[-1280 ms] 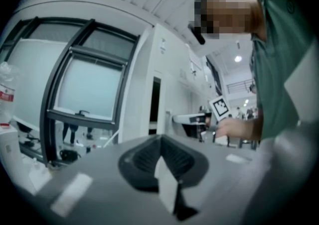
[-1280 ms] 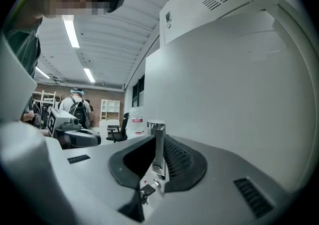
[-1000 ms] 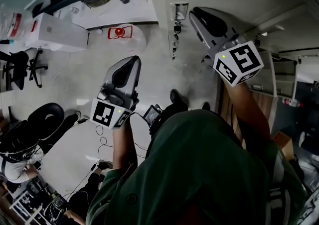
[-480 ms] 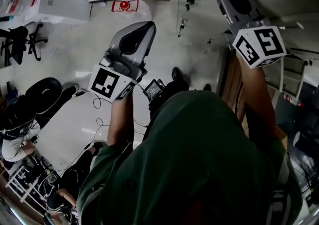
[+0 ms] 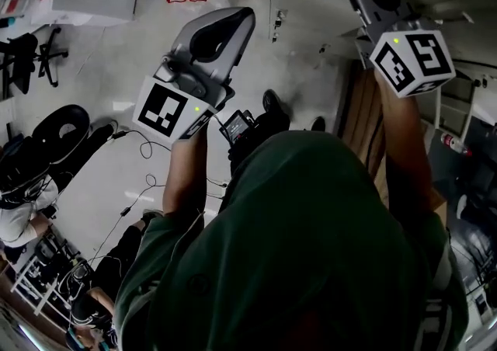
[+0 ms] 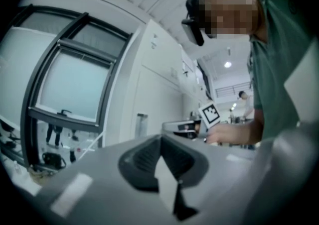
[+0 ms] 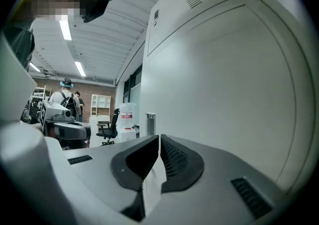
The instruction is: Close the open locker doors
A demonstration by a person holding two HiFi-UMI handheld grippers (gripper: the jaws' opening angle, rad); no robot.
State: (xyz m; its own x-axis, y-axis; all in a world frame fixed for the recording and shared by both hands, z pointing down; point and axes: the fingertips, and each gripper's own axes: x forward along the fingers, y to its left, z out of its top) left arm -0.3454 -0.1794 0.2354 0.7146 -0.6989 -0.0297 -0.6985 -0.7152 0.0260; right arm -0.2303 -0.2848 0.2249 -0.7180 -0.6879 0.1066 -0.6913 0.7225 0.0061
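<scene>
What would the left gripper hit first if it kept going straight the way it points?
Probably the white locker front, close to the small grey fitting. Nothing nearer shows ahead of the left gripper, which is shut and empty. How far off the locker stands is hard to judge.

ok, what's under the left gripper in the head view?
Around the left gripper only pale floor shows, with a thin black cable lying across it lower left. The spot straight below is covered by the gripper's shell, its marker cube and the person's forearm.
</scene>
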